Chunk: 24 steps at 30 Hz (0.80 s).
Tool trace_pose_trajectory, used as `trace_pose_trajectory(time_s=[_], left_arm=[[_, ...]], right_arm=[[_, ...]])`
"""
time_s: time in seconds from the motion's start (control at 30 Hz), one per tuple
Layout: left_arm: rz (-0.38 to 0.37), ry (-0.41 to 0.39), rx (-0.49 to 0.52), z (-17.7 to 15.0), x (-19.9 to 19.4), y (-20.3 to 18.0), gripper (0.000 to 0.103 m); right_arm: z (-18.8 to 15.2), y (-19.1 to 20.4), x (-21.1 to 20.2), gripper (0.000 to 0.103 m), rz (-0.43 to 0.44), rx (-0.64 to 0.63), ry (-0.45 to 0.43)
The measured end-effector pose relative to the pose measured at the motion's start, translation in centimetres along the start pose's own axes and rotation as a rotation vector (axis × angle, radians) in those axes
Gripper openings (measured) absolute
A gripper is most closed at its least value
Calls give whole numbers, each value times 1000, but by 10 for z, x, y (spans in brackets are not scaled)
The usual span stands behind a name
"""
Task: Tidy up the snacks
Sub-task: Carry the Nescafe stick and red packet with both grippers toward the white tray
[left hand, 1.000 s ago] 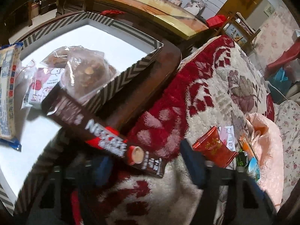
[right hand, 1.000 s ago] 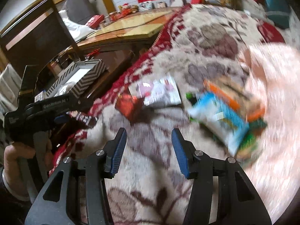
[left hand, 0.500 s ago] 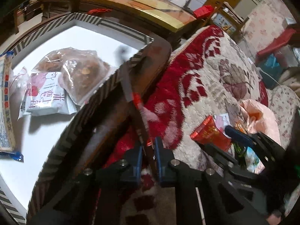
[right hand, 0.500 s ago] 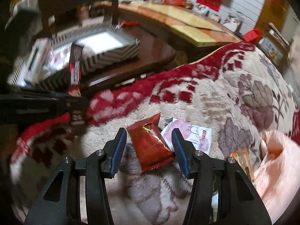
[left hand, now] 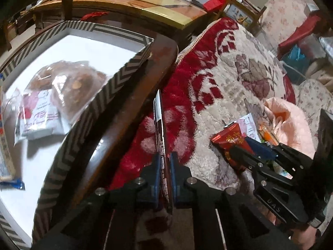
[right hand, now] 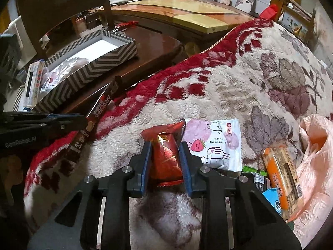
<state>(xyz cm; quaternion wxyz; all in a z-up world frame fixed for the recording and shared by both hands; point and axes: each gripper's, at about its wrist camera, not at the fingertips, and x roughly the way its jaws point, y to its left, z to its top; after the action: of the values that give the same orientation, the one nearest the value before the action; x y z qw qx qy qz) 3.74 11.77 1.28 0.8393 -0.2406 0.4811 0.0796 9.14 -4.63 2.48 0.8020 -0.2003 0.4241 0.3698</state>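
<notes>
My left gripper [left hand: 165, 159] is shut on a dark Nescafe stick [left hand: 159, 123], held edge-on over the red and cream blanket; the stick also shows in the right wrist view [right hand: 97, 112]. My right gripper [right hand: 164, 145] has its fingers around a red snack packet [right hand: 165, 152] lying on the blanket, pads touching its sides; the packet also shows in the left wrist view [left hand: 231, 141]. The zigzag-patterned box [left hand: 91, 108] on the wooden table holds wrapped cookies [left hand: 70, 83] and a pink-white packet [left hand: 39, 114].
A pink strawberry packet [right hand: 214, 143], an orange bar [right hand: 281, 177], a blue packet [right hand: 274, 200] and a pink plastic bag [right hand: 316, 156] lie on the blanket to the right. The dark round table edge [left hand: 129, 104] runs between box and blanket.
The left gripper closed on the Nescafe stick and turned it edge-on. The right gripper moved down to the red packet and narrowed around it.
</notes>
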Motion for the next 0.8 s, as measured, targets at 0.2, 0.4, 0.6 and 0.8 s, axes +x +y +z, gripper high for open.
trace_pose_trajectory(time_s=[0.2,0.4,0.6,0.8], left_arm=[[20,34,14,10,17,-5,66],[25,50,36,7,28,-7,62],[31,54,117,3,18,-14,10],[8,49,149,-7,6,-18,10]], right_arm=[[2,3,8,32,-10,-3,-13],[3,-1,10,31,8,24,-9],[-4,-8,-2,23,10,71,-27],[-23,-17,-31,17,23,155,-77]])
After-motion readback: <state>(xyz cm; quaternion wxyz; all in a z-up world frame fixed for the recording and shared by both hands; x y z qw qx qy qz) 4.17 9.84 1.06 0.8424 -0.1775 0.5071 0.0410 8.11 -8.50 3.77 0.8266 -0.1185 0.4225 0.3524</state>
